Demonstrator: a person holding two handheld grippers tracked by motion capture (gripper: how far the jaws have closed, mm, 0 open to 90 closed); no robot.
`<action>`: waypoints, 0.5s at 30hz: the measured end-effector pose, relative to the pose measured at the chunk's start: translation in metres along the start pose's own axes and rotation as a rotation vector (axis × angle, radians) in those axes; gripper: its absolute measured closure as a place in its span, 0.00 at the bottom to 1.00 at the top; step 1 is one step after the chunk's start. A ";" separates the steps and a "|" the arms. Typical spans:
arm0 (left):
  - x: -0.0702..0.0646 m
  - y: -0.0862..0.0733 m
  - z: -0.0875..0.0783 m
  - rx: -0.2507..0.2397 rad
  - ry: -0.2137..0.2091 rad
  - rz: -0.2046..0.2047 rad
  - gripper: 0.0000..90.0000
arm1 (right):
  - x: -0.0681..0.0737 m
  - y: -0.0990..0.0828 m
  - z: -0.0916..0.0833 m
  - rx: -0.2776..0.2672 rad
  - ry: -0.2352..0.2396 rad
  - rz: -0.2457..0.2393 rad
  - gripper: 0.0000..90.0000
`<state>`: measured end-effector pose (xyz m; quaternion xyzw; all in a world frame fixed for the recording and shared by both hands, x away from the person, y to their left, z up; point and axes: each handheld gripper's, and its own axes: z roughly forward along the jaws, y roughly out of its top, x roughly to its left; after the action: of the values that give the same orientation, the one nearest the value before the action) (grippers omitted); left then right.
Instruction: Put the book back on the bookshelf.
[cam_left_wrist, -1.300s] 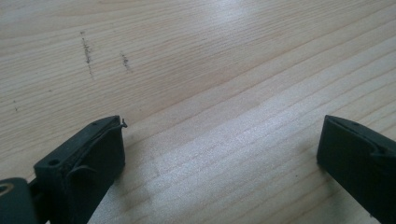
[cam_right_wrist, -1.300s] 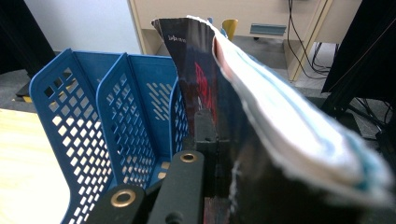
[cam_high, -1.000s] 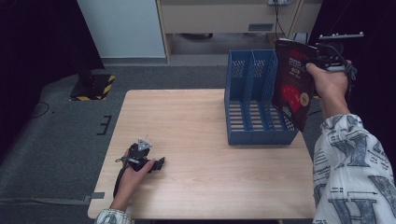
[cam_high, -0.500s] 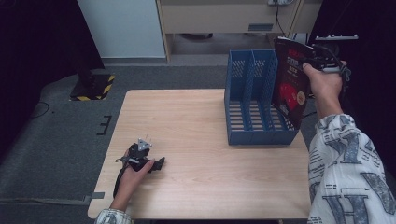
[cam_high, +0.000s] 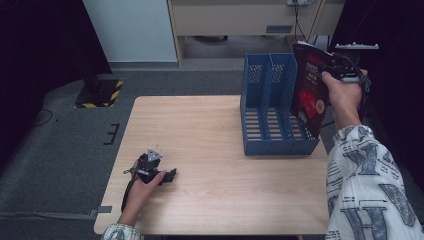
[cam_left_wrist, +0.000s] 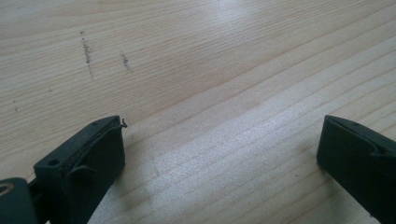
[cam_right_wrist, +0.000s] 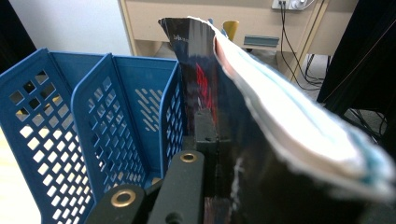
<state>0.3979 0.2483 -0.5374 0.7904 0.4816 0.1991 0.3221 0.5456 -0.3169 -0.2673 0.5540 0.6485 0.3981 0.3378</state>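
1. A magazine (cam_high: 310, 90) with a dark cover and red print is held upright at the right end of a blue file rack (cam_high: 272, 107), its lower edge down at the rack's rightmost compartment.
2. The magazine is clamped by the right gripper (cam_high: 334, 67), raised above the rack's right side; the jaws are closed tight on the cover near its upper edge.
3. In the right gripper view, the magazine (cam_right_wrist: 261, 121) is seen edge-on, its pages bulging to the right, with the rack's (cam_right_wrist: 93, 126) perforated dividers just to its left.
4. The rack is stood near the far right corner of the wooden table (cam_high: 210, 130), its open compartments facing up.
5. The left gripper (cam_high: 167, 176) is rested on the table near the front left corner, held in the left hand (cam_high: 145, 182).
6. In the left gripper view, its jaws are seen spread wide apart over bare wood (cam_left_wrist: 210, 70), with nothing between them.
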 end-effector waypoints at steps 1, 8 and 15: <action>0.000 0.000 0.000 0.000 0.000 0.000 0.00 | 0.000 -0.002 0.001 0.001 0.001 0.002 0.97; 0.000 0.000 0.000 0.000 0.000 0.000 0.00 | -0.001 -0.005 0.002 -0.018 0.002 0.005 0.97; 0.000 0.000 0.000 0.001 -0.001 0.000 0.00 | 0.000 -0.010 0.002 -0.043 0.006 0.005 0.97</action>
<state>0.3980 0.2484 -0.5373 0.7906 0.4817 0.1985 0.3218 0.5435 -0.3174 -0.2768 0.5469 0.6393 0.4145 0.3468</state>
